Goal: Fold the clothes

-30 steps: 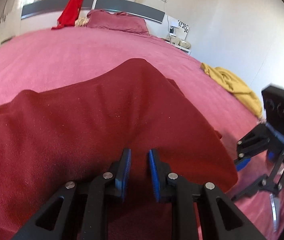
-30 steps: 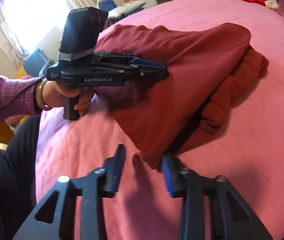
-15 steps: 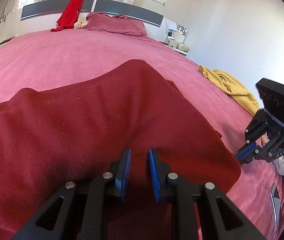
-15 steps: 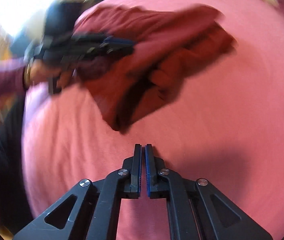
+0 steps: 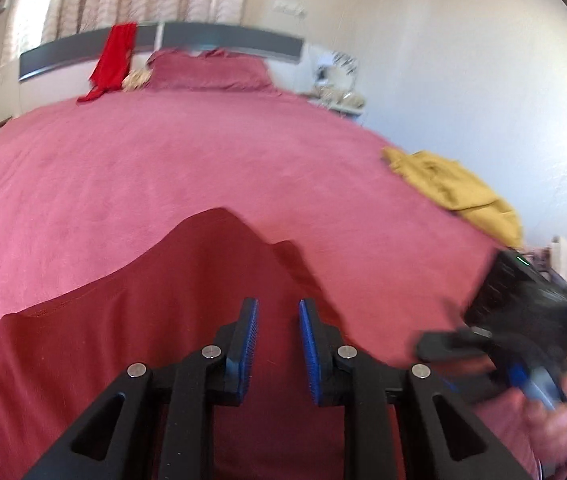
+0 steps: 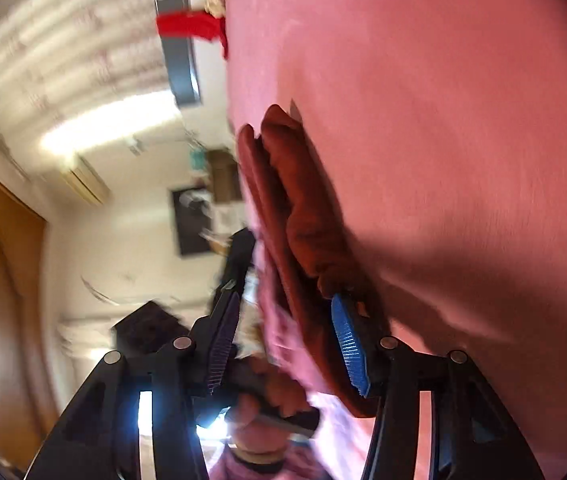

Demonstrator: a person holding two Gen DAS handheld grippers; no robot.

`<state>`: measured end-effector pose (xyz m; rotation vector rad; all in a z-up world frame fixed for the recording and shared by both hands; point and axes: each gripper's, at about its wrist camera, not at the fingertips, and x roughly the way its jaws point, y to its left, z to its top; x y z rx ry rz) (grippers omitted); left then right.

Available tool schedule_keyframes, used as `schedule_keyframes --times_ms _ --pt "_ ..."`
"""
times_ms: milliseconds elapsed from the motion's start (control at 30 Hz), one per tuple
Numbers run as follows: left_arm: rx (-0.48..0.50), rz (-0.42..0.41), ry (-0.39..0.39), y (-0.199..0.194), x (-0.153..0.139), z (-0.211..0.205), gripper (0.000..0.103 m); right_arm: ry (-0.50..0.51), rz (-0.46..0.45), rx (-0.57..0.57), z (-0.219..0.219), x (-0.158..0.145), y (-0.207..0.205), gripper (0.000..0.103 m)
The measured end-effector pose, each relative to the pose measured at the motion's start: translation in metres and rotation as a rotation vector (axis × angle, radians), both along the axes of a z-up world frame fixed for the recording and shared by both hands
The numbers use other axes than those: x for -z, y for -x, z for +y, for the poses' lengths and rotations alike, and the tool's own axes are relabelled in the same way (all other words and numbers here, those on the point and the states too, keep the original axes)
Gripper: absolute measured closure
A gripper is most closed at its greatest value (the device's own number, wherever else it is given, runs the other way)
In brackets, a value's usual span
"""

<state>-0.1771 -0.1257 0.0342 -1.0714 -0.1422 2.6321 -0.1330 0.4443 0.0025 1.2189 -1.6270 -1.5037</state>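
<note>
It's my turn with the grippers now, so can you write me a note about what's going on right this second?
Left hand-held gripper: jaws slightly apart over the dark red garment; whether they pinch it is unclear.
Right hand-held gripper: turned on its side, jaws opening, the garment's near edge between them, not clamped.
Garment: on the pink bed, doubled over in layers.
Left to do: probably finish and flatten this fold. A yellow garment waits at the bed's edge.
</note>
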Motion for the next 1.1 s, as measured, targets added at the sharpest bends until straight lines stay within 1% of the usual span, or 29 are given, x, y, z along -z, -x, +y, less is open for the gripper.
schedule_keyframes --times_ms 100,133,167,233,267,300,400,433,467,500,567,600,633,667,733,800,900,933,967,1000,1033,1067,1100 --pt "-0.058 -0.024 -0.025 0.013 0.006 -0.009 0.082 -0.016 -0.025 0.061 0.002 0.001 -0.003 0.054" --pt "-0.079 -0.024 -0.037 0.016 0.008 -0.012 0.082 0.016 -0.051 0.087 -0.004 0.004 -0.005 0.053" --pt "-0.081 -0.030 -0.056 0.019 0.010 -0.012 0.082 0.019 -0.059 0.103 -0.013 0.005 -0.006 0.053" --pt "-0.081 -0.042 -0.097 0.026 0.015 -0.012 0.082 -0.029 -0.081 0.153 -0.016 0.004 -0.004 0.054" --pt "-0.073 -0.046 -0.095 0.028 0.019 -0.006 0.082 -0.048 -0.095 0.183 -0.017 0.003 -0.004 0.054" --pt "-0.065 -0.051 -0.090 0.031 0.023 0.000 0.082 -0.068 -0.099 0.228 -0.016 0.002 -0.006 0.054" --pt "-0.061 -0.043 -0.058 0.035 0.036 0.011 0.081 -0.137 -0.029 0.486 -0.003 -0.007 -0.035 0.055" --pt "-0.064 -0.045 -0.078 0.035 0.037 0.009 0.081 -0.152 -0.009 0.560 0.000 -0.009 -0.045 0.054" --pt "-0.067 -0.048 -0.102 0.036 0.038 0.005 0.081 -0.137 -0.006 0.578 -0.001 -0.007 -0.051 0.054" --pt "-0.062 -0.057 -0.146 0.036 0.035 -0.001 0.081 -0.123 -0.005 0.530 -0.002 -0.006 -0.050 0.054" --pt "-0.050 -0.077 -0.240 0.035 0.029 -0.014 0.081 -0.201 0.068 0.371 -0.005 -0.022 -0.039 0.054" --pt "-0.055 -0.069 -0.286 0.031 0.025 -0.023 0.081 -0.227 0.106 0.305 -0.006 -0.030 -0.034 0.054" --pt "-0.085 -0.027 -0.310 0.021 0.017 -0.034 0.081 -0.217 0.149 0.277 -0.006 -0.039 -0.028 0.052" --pt "-0.119 0.020 -0.329 0.011 0.009 -0.046 0.081 -0.205 0.184 0.248 -0.008 -0.046 -0.021 0.047" --pt "-0.181 0.069 -0.330 -0.009 0.003 -0.066 0.081 -0.163 0.204 0.180 -0.022 -0.051 0.005 0.041" --pt "-0.243 0.114 -0.328 -0.029 -0.002 -0.086 0.081 -0.134 0.199 0.109 -0.044 -0.048 0.028 0.040" --pt "-0.289 0.161 -0.258 -0.056 0.002 -0.105 0.081 -0.178 0.207 -0.007 -0.094 -0.046 0.053 0.041" --pt "-0.305 0.165 -0.233 -0.062 0.006 -0.111 0.081 -0.206 0.226 -0.031 -0.109 -0.045 0.056 0.041" --pt "-0.318 0.147 -0.216 -0.063 0.012 -0.116 0.080 -0.244 0.245 -0.049 -0.123 -0.044 0.061 0.041" --pt "-0.334 0.114 -0.194 -0.063 0.018 -0.119 0.081 -0.307 0.262 -0.055 -0.135 -0.044 0.068 0.041" --pt "-0.350 0.081 -0.171 -0.062 0.024 -0.123 0.080 -0.359 0.274 -0.072 -0.142 -0.043 0.073 0.046" --pt "-0.353 0.053 -0.166 -0.061 0.030 -0.127 0.081 -0.417 0.283 -0.080 -0.147 -0.043 0.077 0.058" --pt "-0.346 0.031 -0.181 -0.058 0.035 -0.128 0.081 -0.491 0.283 -0.062 -0.145 -0.044 0.081 0.067"
